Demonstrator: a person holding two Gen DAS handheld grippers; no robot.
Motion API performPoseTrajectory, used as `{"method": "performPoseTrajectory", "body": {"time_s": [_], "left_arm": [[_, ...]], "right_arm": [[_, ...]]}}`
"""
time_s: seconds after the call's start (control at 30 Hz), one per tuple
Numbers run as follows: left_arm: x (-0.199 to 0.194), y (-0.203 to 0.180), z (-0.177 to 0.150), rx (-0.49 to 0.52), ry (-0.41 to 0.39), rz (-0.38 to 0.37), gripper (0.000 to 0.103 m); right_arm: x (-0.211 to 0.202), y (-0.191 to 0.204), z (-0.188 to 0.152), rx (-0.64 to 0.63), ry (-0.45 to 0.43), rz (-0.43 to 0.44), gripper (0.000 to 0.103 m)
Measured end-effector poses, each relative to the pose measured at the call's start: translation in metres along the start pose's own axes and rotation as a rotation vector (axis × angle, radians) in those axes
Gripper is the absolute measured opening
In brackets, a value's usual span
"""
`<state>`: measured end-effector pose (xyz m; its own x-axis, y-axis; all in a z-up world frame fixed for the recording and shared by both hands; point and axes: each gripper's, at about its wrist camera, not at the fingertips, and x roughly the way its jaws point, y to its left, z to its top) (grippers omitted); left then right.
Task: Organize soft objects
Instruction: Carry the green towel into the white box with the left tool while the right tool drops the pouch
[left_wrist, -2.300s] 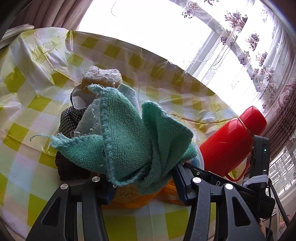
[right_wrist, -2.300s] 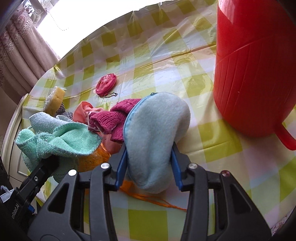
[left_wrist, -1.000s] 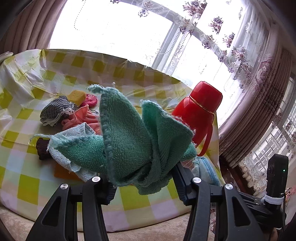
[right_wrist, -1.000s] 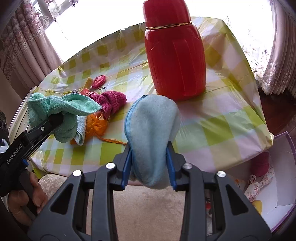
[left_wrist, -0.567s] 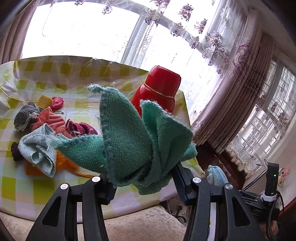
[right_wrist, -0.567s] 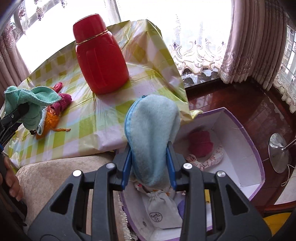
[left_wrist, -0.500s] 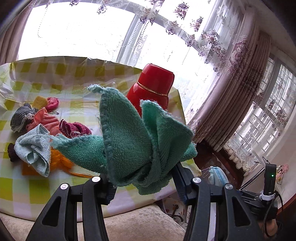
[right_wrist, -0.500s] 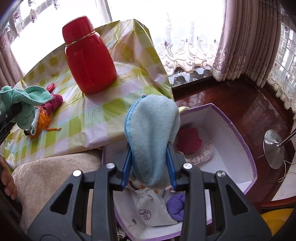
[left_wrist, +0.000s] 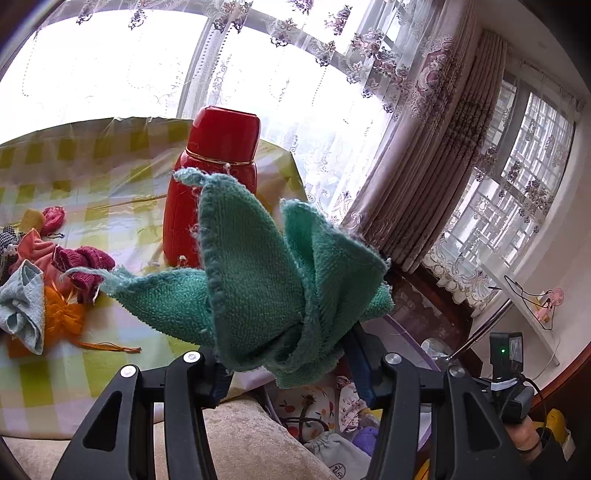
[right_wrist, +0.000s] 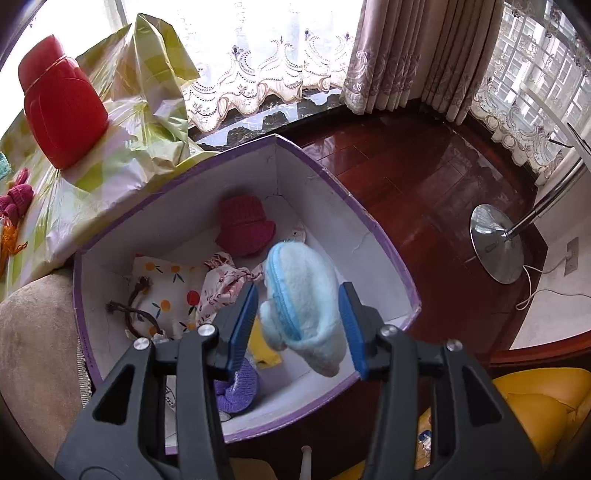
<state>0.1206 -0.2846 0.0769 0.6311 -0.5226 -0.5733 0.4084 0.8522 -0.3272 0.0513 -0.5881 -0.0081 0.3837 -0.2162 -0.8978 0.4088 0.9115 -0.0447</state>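
Observation:
My left gripper (left_wrist: 291, 354) is shut on a crumpled green towel (left_wrist: 266, 280) and holds it in the air beside the table's edge. My right gripper (right_wrist: 297, 325) is open above a purple-edged white box (right_wrist: 373, 240). A light blue fuzzy pouch (right_wrist: 303, 302) hangs loose between its fingers, with gaps on both sides. The box holds a red knit hat (right_wrist: 243, 225), printed fabric bags (right_wrist: 173, 291) and a purple knit piece (right_wrist: 240, 387). More soft things lie on the checked table: a maroon knit piece (left_wrist: 85, 262), a pale blue cloth (left_wrist: 22, 306) and an orange piece (left_wrist: 62, 314).
A tall red thermos (left_wrist: 210, 192) stands on the table near its edge; it also shows in the right wrist view (right_wrist: 62, 107). The box sits on dark wood floor (right_wrist: 424, 177) below the table. A lamp base (right_wrist: 496, 243) stands right; a yellow cushion (right_wrist: 535, 413) is bottom right.
Both grippers swung right, away from the table, to the box. My right gripper has opened and the blue pouch has come free between its fingers. The left still grips the towel.

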Motion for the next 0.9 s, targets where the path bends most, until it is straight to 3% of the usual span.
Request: {"method": "performPoseTrajectory", "body": {"time_s": [0.23, 0.67, 0.77, 0.9], "left_arm": [[0.027, -0.038, -0.001, 0.055, 0.075, -0.089, 0.053], [0.111, -0.135, -0.006, 0.172, 0.301, -0.314, 0.054], [0.128, -0.157, -0.011, 0.203, 0.366, -0.385, 0.062], [0.132, -0.156, -0.011, 0.197, 0.376, -0.373, 0.076]], "right_arm": [[-0.006, -0.038, -0.001, 0.097, -0.018, -0.001, 0.067], [-0.03, -0.083, 0.006, 0.221, -0.087, -0.02, 0.072], [-0.033, -0.091, 0.007, 0.239, -0.09, -0.028, 0.073], [-0.039, -0.093, 0.009, 0.245, -0.103, -0.039, 0.076]]}}
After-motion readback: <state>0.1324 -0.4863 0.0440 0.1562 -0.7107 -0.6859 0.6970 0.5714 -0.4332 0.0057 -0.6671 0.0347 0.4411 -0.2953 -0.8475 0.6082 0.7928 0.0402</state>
